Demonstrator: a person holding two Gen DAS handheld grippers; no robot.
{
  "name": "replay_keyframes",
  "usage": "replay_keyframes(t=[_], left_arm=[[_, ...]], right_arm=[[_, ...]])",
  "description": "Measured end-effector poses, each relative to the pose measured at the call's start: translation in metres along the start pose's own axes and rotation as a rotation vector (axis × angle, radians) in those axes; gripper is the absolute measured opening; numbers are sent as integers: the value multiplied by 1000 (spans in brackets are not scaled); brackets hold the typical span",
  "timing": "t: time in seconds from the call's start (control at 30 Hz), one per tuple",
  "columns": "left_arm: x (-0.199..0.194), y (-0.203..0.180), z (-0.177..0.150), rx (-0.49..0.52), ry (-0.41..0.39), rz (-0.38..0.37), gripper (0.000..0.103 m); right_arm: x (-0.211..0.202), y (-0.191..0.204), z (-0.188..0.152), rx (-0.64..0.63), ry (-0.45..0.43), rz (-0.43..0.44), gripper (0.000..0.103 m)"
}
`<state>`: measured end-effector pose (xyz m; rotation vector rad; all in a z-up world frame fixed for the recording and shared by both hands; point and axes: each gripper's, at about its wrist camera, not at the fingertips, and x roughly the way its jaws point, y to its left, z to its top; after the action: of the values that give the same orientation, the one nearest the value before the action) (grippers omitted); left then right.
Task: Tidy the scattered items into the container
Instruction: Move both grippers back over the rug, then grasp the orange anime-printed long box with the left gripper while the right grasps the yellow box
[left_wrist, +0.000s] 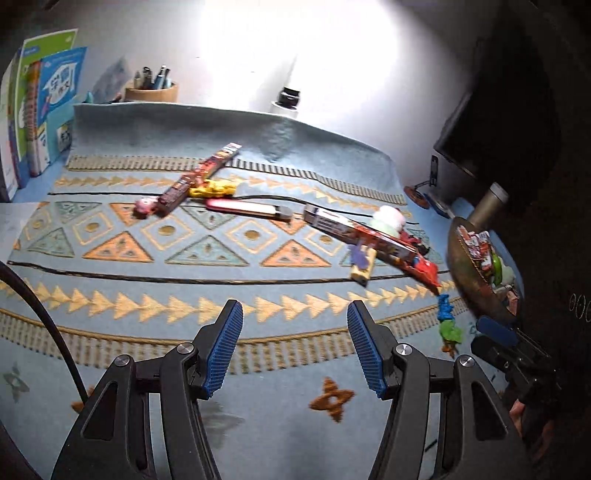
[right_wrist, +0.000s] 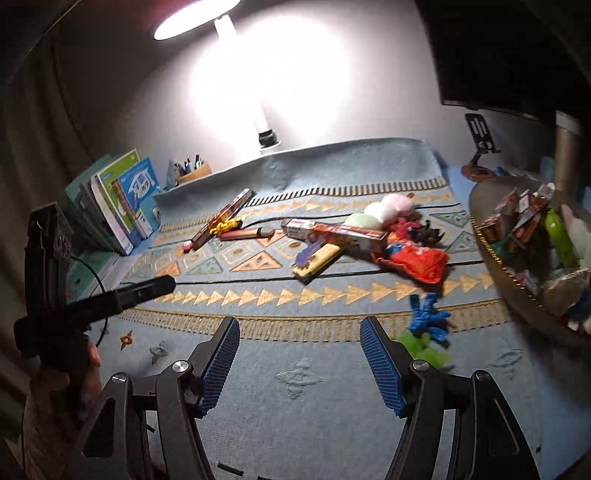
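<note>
Scattered items lie on a patterned blue mat (left_wrist: 221, 288): a long red snack box (left_wrist: 201, 179), a yellow toy (left_wrist: 212, 189), a pink figure (left_wrist: 144, 205), a red pen-like stick (left_wrist: 243, 207), a second long box (left_wrist: 354, 230), a red packet (right_wrist: 417, 264), fluffy balls (right_wrist: 384, 210), a blue toy (right_wrist: 428, 317) and a green toy (right_wrist: 421, 349). A brass bowl (right_wrist: 491, 266) at the right holds several packets. My left gripper (left_wrist: 295, 347) is open and empty above the near mat. My right gripper (right_wrist: 299, 363) is open and empty, just left of the green toy.
Books (left_wrist: 40, 110) stand at the left edge. A pen cup (left_wrist: 151, 90) and a lamp base (right_wrist: 267, 138) stand behind the mat. A dark monitor (left_wrist: 491, 122) and a metal cylinder (right_wrist: 567, 155) are at the right, behind the bowl.
</note>
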<state>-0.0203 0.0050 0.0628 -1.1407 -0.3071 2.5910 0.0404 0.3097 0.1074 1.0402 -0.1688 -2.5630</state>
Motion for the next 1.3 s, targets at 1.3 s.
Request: replay_keyframes(t=[1.3], left_arm=[[110,95,131,120,70,-28,16]], right_arm=[[77,2,-7,162,-43,73,66]])
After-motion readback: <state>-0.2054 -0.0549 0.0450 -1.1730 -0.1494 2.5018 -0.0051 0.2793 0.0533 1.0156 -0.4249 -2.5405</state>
